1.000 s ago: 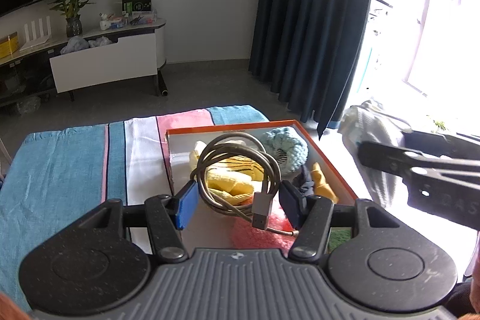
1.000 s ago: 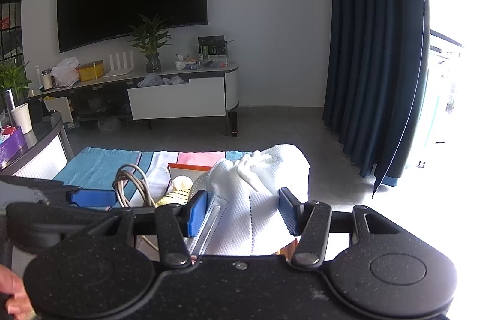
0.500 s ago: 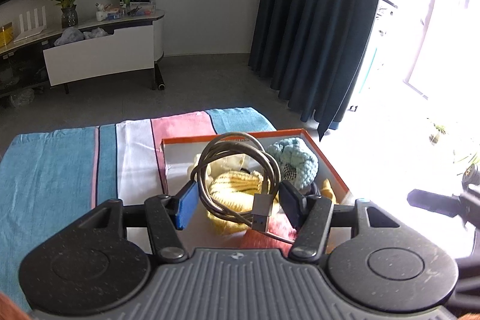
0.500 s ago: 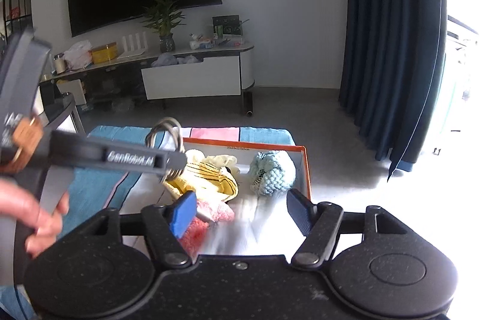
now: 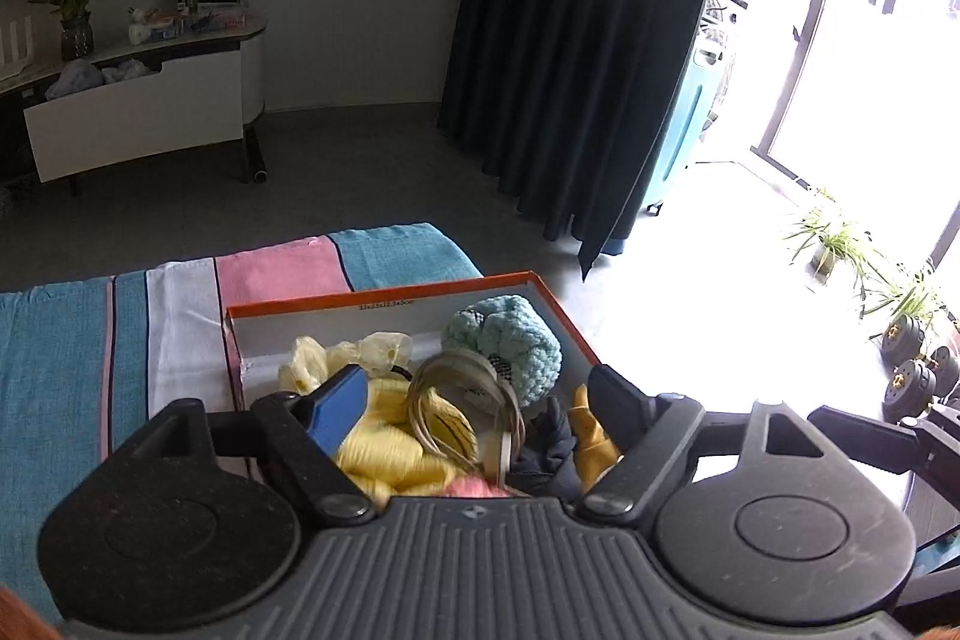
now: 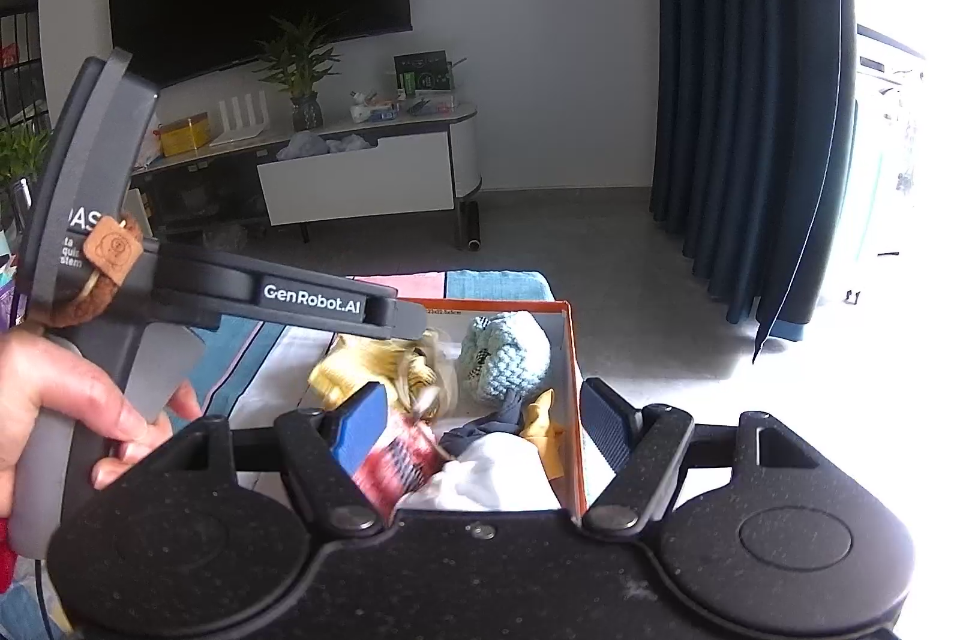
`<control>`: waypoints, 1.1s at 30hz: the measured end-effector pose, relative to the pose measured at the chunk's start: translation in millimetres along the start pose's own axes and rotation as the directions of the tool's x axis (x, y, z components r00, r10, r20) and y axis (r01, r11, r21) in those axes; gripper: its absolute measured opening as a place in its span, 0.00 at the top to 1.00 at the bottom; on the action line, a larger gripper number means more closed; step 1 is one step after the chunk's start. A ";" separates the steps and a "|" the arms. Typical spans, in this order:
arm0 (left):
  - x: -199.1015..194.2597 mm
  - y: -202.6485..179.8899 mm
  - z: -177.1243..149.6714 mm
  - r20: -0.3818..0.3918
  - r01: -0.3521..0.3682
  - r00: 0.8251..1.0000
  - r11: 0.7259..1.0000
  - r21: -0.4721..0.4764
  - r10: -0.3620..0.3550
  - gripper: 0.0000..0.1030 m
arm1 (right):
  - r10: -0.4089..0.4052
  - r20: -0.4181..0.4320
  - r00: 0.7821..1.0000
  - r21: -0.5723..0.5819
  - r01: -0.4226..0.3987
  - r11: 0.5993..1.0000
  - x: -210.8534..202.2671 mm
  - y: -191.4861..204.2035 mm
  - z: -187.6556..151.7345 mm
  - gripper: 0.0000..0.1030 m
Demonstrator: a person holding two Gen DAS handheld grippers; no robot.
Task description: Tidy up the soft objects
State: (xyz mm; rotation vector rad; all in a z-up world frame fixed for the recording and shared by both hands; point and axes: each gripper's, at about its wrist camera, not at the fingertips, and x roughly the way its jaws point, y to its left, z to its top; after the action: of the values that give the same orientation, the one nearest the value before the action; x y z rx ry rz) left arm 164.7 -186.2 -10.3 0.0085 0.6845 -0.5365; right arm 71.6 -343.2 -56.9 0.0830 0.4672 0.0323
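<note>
From the left wrist view, the left gripper (image 5: pixel 474 400) is hanging wide open over the orange-rimmed cardboard box (image 5: pixel 384 293) on the striped blue, white and pink cloth (image 5: pixel 72 340); a coiled beige cable (image 5: pixel 462 394) is lying blurred between its fingers, gripped by neither, atop yellow knitted fabric (image 5: pixel 384 454), beside a pale blue crocheted ball (image 5: pixel 510 340). From the right wrist view, the right gripper (image 6: pixel 486 421) is likewise gaping, holding nothing, above a white cloth (image 6: pixel 480 478) lying in the box. The left tool's side is reading "GenRobot.AI".
</note>
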 end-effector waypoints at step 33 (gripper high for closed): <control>-91.4 -25.1 -112.9 -0.123 -0.266 0.960 0.958 -0.108 0.253 0.00 | 0.030 -0.104 0.994 0.027 -0.027 0.999 -73.2 6.3 -63.0 0.16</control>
State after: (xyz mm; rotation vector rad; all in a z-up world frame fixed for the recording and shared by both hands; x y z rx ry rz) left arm 26.2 -144.8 -39.0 0.0111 0.8077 -0.2411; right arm -22.2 -336.1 -79.6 0.1132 0.5709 0.0592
